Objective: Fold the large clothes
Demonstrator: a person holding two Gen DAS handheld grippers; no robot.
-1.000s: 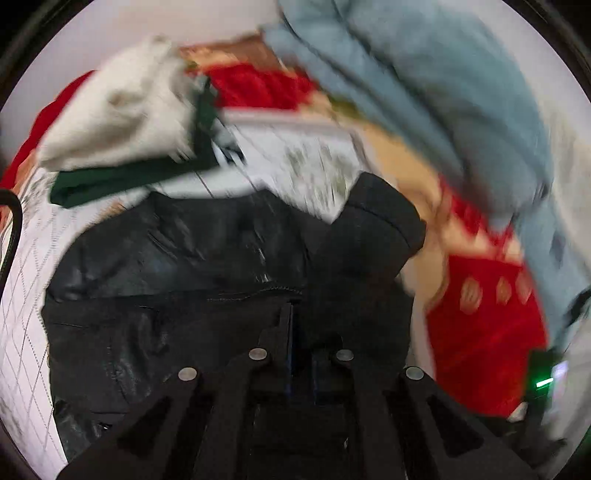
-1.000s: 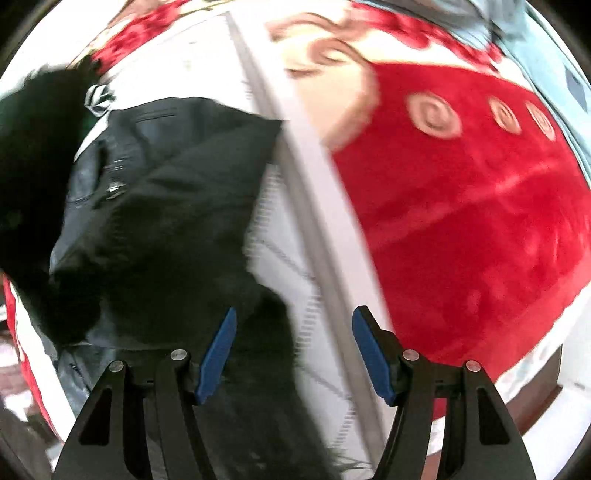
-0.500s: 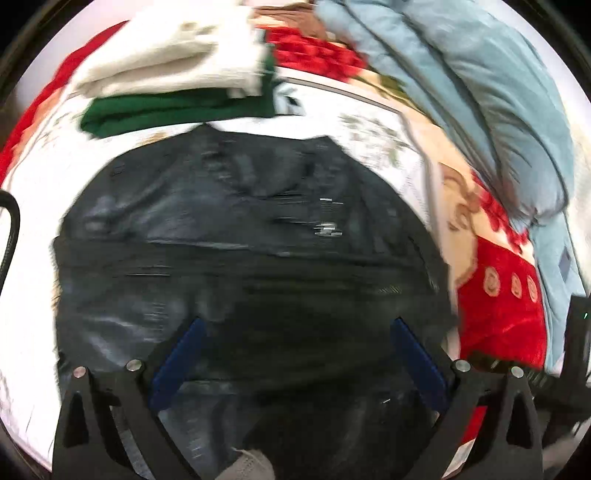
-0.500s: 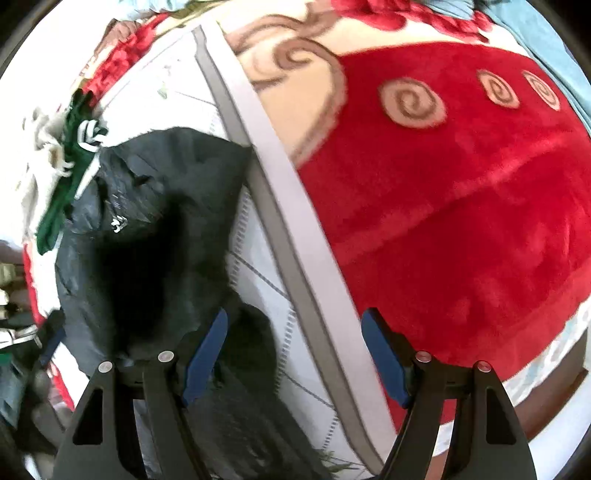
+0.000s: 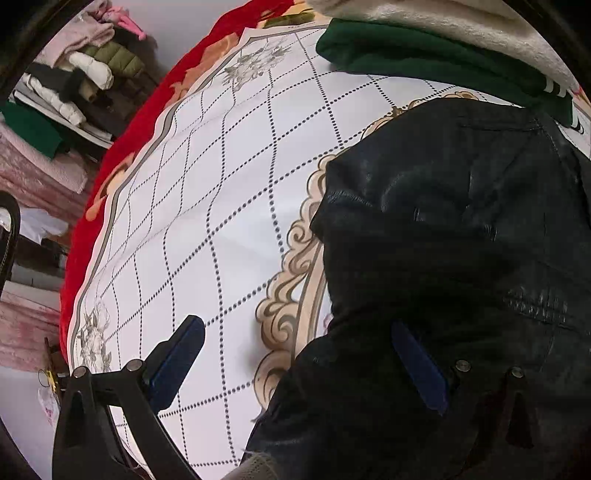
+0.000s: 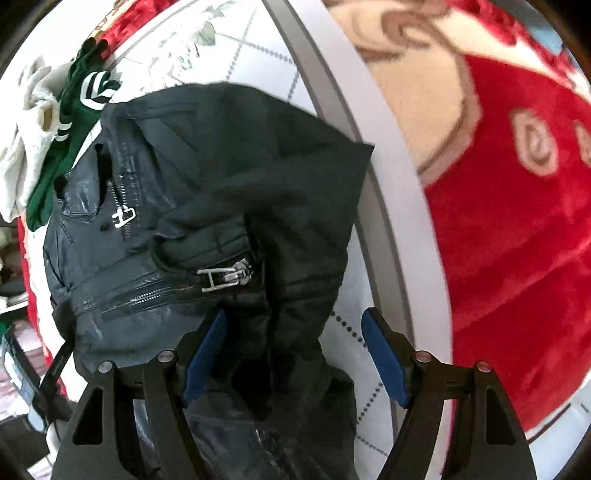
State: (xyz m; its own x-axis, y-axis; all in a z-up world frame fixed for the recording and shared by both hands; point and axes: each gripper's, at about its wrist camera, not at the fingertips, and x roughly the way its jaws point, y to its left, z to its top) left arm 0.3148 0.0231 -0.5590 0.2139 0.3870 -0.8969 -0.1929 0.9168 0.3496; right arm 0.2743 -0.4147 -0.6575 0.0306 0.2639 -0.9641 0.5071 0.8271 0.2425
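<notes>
A black leather jacket (image 5: 454, 258) with silver zippers lies folded on the white patterned bedspread (image 5: 207, 229). My left gripper (image 5: 295, 354) is open at the jacket's left edge, its right finger over the leather and its left finger over the bedspread. In the right wrist view the jacket (image 6: 221, 206) lies with a zipper pull facing up. My right gripper (image 6: 295, 350) is open and empty, its jaws astride the jacket's near right part.
A folded green garment (image 5: 424, 62) with a cream one (image 5: 424, 18) on top lies beyond the jacket; both show at the left in the right wrist view (image 6: 55, 140). A red blanket (image 6: 517, 240) borders the bedspread. Shelves with clothes (image 5: 74, 88) stand at far left.
My left gripper let go of the jacket and swung left to its left edge. My right gripper moved closer over the jacket's right side, still open.
</notes>
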